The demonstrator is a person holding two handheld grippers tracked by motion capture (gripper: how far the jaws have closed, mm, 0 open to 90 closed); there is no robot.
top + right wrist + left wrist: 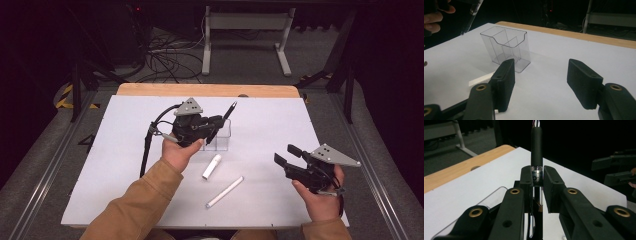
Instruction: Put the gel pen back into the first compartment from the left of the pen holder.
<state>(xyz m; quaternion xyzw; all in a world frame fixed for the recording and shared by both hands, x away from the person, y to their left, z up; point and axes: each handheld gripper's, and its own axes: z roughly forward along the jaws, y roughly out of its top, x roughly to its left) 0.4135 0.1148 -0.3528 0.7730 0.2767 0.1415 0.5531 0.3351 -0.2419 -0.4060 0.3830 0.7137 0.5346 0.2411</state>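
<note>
My left gripper [216, 122] is shut on a black pen [226, 117], which tilts up to the right just above a clear plastic holder [222, 137] at the middle of the white table. In the left gripper view the pen [536, 147] rises straight between the closed jaws of the left gripper [538, 173]. My right gripper [286, 154] hovers open at the right front, with nothing between its jaws. In the right gripper view the open right gripper [540, 75] faces the holder [506, 47], which has several compartments, and the pen [471, 15] hangs at top left.
Two white markers [211, 166] [225, 192] lie on the white table top [125, 165] in front of the holder. A wooden strip [207, 90] runs along the far edge. Cables and a desk frame [245, 30] stand on the floor beyond.
</note>
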